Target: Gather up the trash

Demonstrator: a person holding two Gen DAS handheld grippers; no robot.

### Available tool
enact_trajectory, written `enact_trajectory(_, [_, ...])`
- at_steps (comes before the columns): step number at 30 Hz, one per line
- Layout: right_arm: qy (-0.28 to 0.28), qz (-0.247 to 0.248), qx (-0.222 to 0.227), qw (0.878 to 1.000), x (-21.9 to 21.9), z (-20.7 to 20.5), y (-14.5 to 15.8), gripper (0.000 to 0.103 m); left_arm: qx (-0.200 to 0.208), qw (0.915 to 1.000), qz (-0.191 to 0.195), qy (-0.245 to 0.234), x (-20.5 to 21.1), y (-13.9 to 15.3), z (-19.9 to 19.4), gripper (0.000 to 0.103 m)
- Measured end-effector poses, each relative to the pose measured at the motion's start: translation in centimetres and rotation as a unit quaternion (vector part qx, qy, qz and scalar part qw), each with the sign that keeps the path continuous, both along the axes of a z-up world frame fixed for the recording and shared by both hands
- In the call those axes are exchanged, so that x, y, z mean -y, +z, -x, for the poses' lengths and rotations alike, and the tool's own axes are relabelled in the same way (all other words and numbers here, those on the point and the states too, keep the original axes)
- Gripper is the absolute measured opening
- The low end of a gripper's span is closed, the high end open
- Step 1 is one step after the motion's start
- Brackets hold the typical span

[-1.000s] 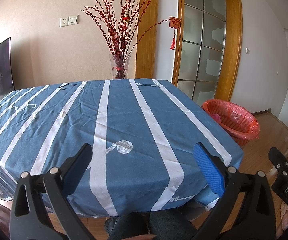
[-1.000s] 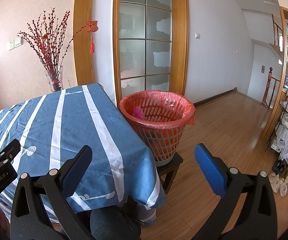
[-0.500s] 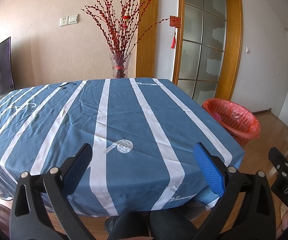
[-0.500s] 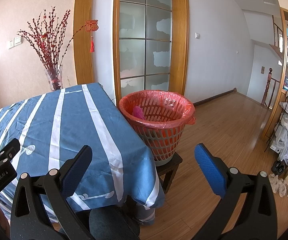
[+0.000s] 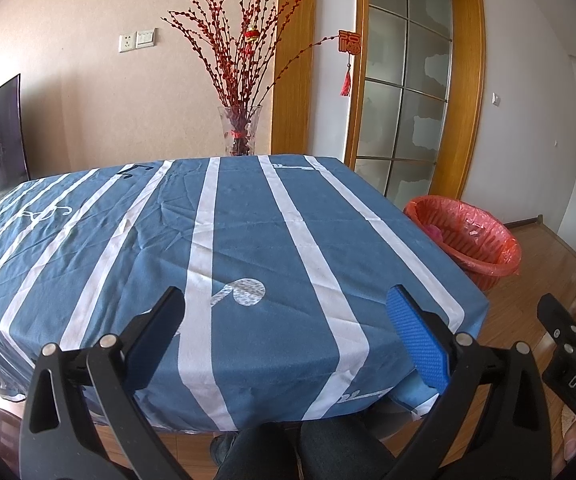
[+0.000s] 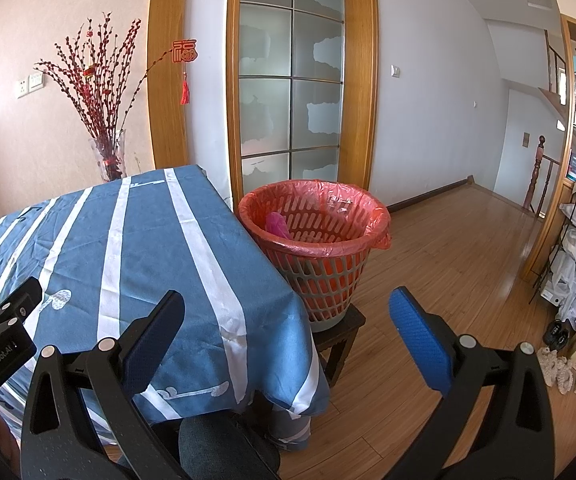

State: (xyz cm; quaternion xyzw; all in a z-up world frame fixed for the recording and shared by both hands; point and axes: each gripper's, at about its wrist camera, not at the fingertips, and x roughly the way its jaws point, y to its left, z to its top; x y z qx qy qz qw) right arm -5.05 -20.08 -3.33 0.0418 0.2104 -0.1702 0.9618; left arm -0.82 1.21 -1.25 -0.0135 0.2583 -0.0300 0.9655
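1. Nearest: left gripper (image 5: 286, 320) and right gripper (image 6: 286, 320) both held low at the table's near edge, fingers spread wide, gripping nothing.
2. Beyond: blue striped tablecloth (image 5: 248, 220) bare of visible litter.
3. Farther right: red-lined trash basket (image 6: 316, 248) on a stool beside the table, pink scrap (image 6: 277, 225) inside.
4. Likely the closing stage; next, scanning for leftover trash.
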Motion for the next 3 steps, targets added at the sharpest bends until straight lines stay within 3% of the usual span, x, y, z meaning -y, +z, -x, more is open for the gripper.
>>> enact_trajectory(3, [-0.001,0.0,0.0,1.0,0.1,-0.08,0.07,0.101,-0.001,1.0,0.0,-0.001,0.0,0.18,-0.33,0.099])
